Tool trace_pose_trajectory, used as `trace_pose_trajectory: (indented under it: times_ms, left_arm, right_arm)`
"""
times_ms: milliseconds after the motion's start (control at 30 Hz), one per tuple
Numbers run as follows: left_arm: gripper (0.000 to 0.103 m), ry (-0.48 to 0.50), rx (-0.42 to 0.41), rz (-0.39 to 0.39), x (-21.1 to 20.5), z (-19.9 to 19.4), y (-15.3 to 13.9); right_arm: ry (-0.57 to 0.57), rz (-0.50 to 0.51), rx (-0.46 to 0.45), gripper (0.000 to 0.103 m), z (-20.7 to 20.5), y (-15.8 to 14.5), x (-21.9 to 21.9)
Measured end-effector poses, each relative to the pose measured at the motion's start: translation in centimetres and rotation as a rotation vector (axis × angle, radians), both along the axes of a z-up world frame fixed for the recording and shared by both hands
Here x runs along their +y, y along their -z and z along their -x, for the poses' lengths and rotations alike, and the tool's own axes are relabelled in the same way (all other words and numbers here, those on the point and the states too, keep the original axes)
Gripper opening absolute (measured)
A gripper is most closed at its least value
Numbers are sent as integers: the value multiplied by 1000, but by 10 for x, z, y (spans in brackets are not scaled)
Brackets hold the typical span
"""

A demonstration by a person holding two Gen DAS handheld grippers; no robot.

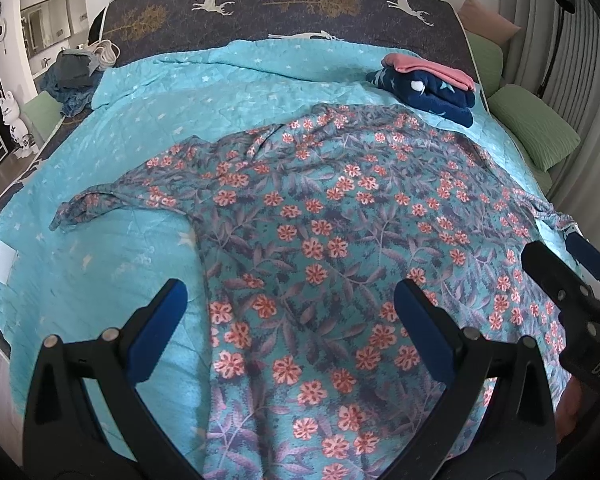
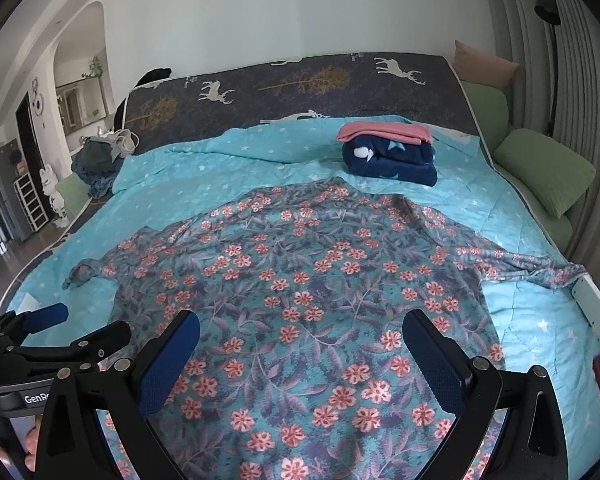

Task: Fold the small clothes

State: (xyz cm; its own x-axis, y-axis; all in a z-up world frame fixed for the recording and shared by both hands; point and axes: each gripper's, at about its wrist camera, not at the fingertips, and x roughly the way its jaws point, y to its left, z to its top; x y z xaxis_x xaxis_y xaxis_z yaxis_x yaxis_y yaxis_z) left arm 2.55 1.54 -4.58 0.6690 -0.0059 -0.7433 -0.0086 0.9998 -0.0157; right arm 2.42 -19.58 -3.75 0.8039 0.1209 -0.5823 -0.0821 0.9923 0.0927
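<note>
Right now the bed [image 2: 540, 340] fills nearly everything, dressed in a turquoise quilt [image 1: 100, 208] sprinkled with small white stars, with a dark deer-and-tree patterned sheet [image 2: 260, 92] showing at the far end. Spread across the near half of that quilt lies the floral garment [image 2: 320, 280], teal with coral-pink flowers and grey-purple leaves. It lies mostly flat but rumpled, with creases gathered toward its far edge. One sleeve [image 1: 112, 204] stretches out to the left and ends in a crumpled cuff; the other sleeve [image 2: 540, 264] trails to the right, twisted thin, reaching the bed's right edge.

Far right on the quilt sits a stack of folded clothes [image 2: 388, 156]: a navy star-print piece with a pink one on top. Green pillows [image 2: 544, 172] rest off the right side, and a heap of dark clothing [image 1: 74, 80] sits at the far left corner.

Nearest, the left gripper [image 1: 288, 312] and the right gripper [image 2: 300, 344] both hang over the garment's near part with blue-padded jaws spread wide, holding nothing.
</note>
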Motion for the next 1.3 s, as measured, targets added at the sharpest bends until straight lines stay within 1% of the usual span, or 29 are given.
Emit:
trace_pose_trajectory:
  times_ms: [167, 367, 800, 1000, 1067, 1100, 1133, 1167, 1200, 1233, 1267, 1300]
  left_arm:
    - [103, -7, 8, 8, 5, -1, 2]
    - [103, -14, 18, 21, 9, -4, 4]
    - [103, -17, 27, 28, 11, -6, 7]
    - [103, -11, 34, 52, 22, -10, 6]
    - [103, -40, -11, 91, 46, -15, -5]
    - [103, -76, -51, 115, 64, -15, -12]
    - [103, -140, -106, 145, 90, -18, -21]
    - [103, -196, -143, 164, 114, -21, -26]
    - [103, -239, -155, 177, 134, -24, -27]
    - [103, -306, -149, 203, 165, -31, -25]
    - [103, -342, -136, 232, 187, -37, -22]
    - [103, -382, -104, 289, 219, -45, -14]
  right_arm:
    - [3, -7, -3, 103, -1, 0, 0]
    - [-8, -23, 21, 103, -3, 3, 2]
    - [-19, -10, 35, 103, -5, 7, 5]
    - [-20, -9, 50, 103, -8, 9, 7]
    - [-22, -5, 53, 103, -8, 10, 8]
    - [-24, -2, 54, 103, -8, 10, 8]
    - [-25, 1, 55, 103, -8, 10, 8]
    - [-24, 6, 55, 103, -9, 10, 7]
    - [-24, 8, 55, 103, -10, 10, 7]
    - [-25, 10, 58, 103, -13, 10, 7]
    - [-27, 10, 60, 103, -15, 10, 7]
    - [-30, 10, 60, 103, -17, 10, 8]
